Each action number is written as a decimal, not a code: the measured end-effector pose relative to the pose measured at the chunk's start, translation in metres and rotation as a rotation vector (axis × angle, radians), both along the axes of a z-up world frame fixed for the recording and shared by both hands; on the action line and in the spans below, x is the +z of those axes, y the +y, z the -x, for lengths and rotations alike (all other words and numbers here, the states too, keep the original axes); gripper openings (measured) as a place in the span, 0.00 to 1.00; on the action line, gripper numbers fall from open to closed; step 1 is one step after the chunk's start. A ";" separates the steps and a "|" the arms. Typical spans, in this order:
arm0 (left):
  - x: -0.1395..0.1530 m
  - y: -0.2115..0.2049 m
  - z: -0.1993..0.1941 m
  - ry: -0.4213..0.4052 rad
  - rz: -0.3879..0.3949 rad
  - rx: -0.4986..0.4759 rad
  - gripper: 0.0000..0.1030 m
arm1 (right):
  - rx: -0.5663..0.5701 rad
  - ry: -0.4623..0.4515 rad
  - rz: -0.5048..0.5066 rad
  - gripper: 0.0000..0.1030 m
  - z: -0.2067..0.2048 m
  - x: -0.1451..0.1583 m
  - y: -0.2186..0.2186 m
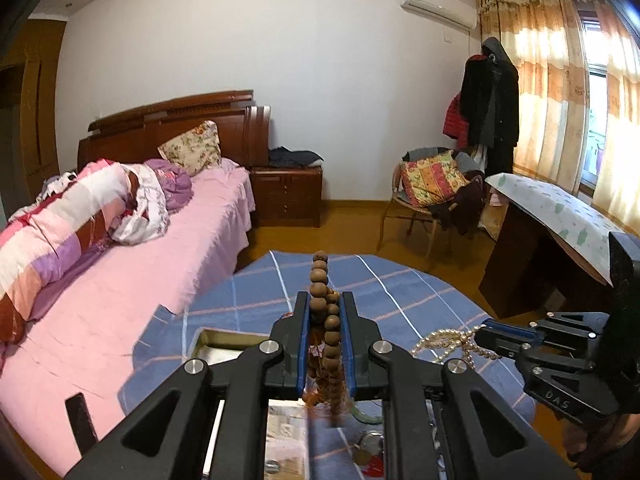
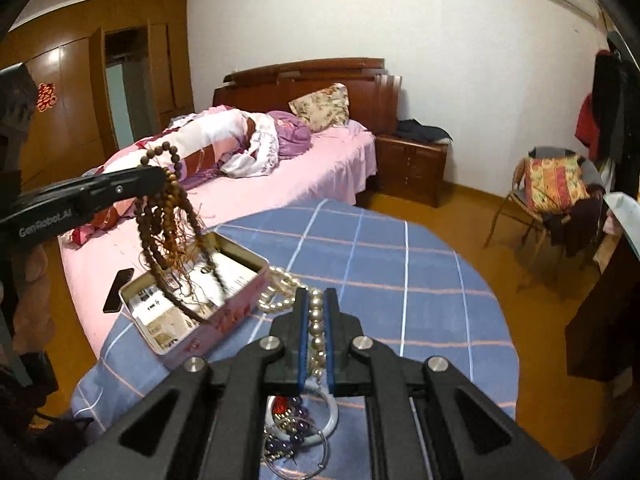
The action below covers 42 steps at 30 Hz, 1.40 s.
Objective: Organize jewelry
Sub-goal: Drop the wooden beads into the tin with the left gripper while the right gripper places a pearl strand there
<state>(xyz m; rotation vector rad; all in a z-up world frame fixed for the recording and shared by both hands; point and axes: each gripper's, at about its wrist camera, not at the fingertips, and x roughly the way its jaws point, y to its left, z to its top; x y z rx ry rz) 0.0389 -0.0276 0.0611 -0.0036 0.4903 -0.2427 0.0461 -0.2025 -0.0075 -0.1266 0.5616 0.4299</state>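
Note:
My left gripper (image 1: 324, 300) is shut on a string of brown wooden beads (image 1: 320, 280). In the right wrist view that left gripper (image 2: 162, 174) holds the wooden beads (image 2: 168, 220) above the open tin box (image 2: 224, 320), with their tassel hanging into it. My right gripper (image 2: 314, 296) is shut on a pearl necklace (image 2: 280, 288) whose loops trail beside the tin's right wall. In the left wrist view the right gripper (image 1: 480, 332) shows at the right with the pearl necklace (image 1: 448, 342) hanging from it. A white bangle (image 2: 328, 412), purple beads (image 2: 292, 432) and thin hoops lie on the blue checked cloth (image 2: 400, 280).
The tin box (image 1: 224, 344) holds printed papers. A dark phone (image 2: 118, 290) lies on the pink bed (image 1: 140, 280) left of the table. A chair piled with clothes (image 1: 432, 188) and a covered desk (image 1: 556, 208) stand to the right.

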 end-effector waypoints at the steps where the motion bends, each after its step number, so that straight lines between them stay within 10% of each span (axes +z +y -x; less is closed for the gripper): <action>1: 0.002 0.004 -0.001 -0.005 -0.003 0.005 0.13 | 0.006 -0.003 0.003 0.09 0.000 0.002 0.002; 42: -0.069 0.077 -0.092 0.134 -0.069 0.172 0.13 | 0.112 0.203 -0.002 0.09 -0.107 -0.062 0.132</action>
